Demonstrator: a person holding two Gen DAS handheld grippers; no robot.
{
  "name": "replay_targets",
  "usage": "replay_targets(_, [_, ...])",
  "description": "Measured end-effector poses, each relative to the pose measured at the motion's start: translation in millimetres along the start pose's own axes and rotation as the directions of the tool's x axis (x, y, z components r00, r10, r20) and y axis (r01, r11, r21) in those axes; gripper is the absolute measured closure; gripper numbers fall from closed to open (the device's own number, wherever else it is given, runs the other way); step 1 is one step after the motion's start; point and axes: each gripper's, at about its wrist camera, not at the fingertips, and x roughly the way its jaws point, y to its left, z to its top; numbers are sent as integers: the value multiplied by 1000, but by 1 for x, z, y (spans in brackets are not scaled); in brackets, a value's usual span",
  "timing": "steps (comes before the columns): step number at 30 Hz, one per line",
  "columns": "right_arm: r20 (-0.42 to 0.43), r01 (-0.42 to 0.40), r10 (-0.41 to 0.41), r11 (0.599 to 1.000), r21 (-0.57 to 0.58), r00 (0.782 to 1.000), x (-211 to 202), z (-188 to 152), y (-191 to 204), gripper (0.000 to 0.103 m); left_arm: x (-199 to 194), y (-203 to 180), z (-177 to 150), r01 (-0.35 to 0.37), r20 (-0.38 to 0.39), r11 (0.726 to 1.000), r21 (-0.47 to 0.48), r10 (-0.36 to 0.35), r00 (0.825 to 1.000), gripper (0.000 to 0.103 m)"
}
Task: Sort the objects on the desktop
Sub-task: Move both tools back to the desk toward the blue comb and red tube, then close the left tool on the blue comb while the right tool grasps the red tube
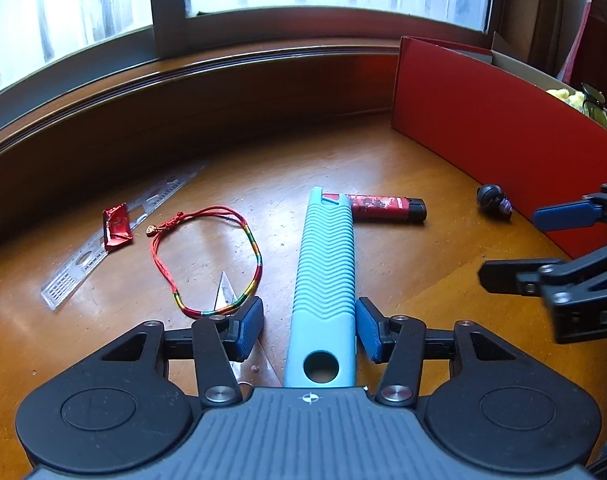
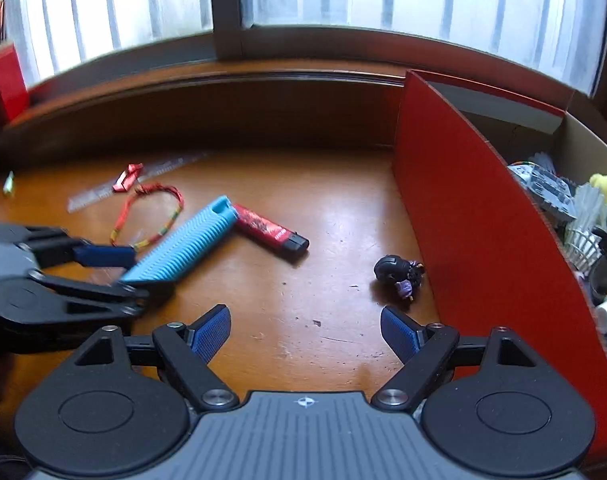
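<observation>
**Desk inventory: blue ribbed tool between the left fingers**

We list a light-blue ribbed tool (image 1: 324,268) lying flat on the wooden desk (image 1: 403,272), its holed end nearest the left gripper (image 1: 309,330). That gripper stands partly open around it; the right pad touches the tool's edge, the left pad sits apart, beside a red and multicoloured cord bracelet (image 1: 207,256). We cannot tell whether the tool is truly clamped.

Further items on the desk:
- a red lighter (image 1: 387,208) with a black cap, touching the tool's far end;
- a clear ruler (image 1: 83,264) with a red foil wrapper (image 1: 117,226) on it;
- a small dark figurine (image 2: 399,274) near the red box wall (image 2: 463,216).

The right gripper (image 2: 305,334) is spread wide above bare desk, holding nothing.
</observation>
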Motion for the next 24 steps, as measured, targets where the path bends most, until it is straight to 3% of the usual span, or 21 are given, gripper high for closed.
replay_targets(7, [13, 71, -71, 997, -3, 997, 12, -3, -7, 20, 1, 5, 1, -11, -5, 1000, 0, 11, 1000, 47])
replay_targets(11, [1, 33, -33, 999, 39, 999, 17, -5, -9, 20, 1, 14, -1, -40, -5, 999, -16, 40, 999, 42])
replay_targets(16, [53, -45, 46, 998, -37, 998, 29, 14, 0, 21, -1, 32, -3, -107, -2, 994, -29, 107, 994, 39])
replay_targets(21, [38, -83, 89, 986, -142, 995, 58, 37, 17, 35, -3, 43, -3, -102, -5, 994, -47, 102, 995, 47])
replay_targets(24, [19, -87, 91, 985, -149, 996, 71, 40, 20, 37, -4, 37, -3, -89, 4, 996, -13, 89, 996, 53])
